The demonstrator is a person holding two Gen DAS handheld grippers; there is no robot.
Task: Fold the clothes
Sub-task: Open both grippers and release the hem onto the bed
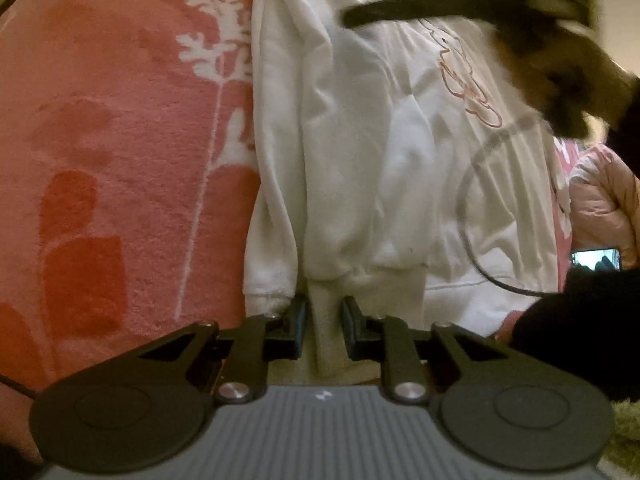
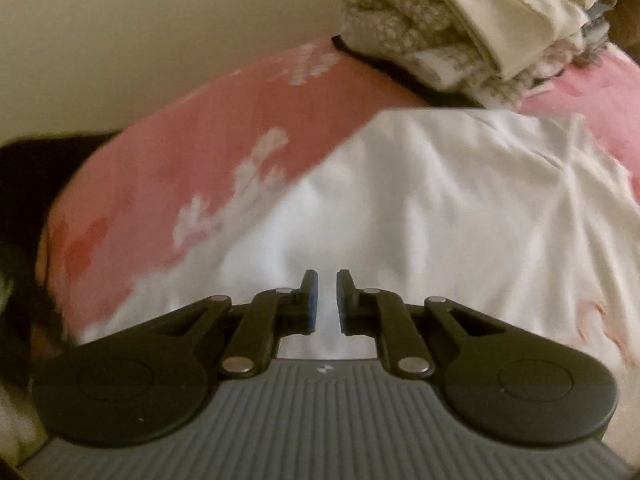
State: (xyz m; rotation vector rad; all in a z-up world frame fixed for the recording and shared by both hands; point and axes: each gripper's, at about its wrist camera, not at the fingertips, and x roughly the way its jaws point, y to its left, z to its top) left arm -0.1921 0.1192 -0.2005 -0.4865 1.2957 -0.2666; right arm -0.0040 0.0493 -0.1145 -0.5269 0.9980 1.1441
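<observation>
Lying under both tongs: white sweatshirt (image 1: 360, 140); left tongs (image 1: 323, 328) pinching its hem, right tongs (image 2: 324, 304) pressed nearly together, empty.

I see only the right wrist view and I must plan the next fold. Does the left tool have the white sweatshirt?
Observer: Yes. The left tool has the hem of the white sweatshirt between its fingers.
Operator: Where is the sleeve on that side?
Observer: One sleeve lies lengthwise along the body's edge, with its cuff beside the hem.
Operator: Is anything else near?
Observer: A pink puffy garment lies past the sweatshirt's other edge.
</observation>
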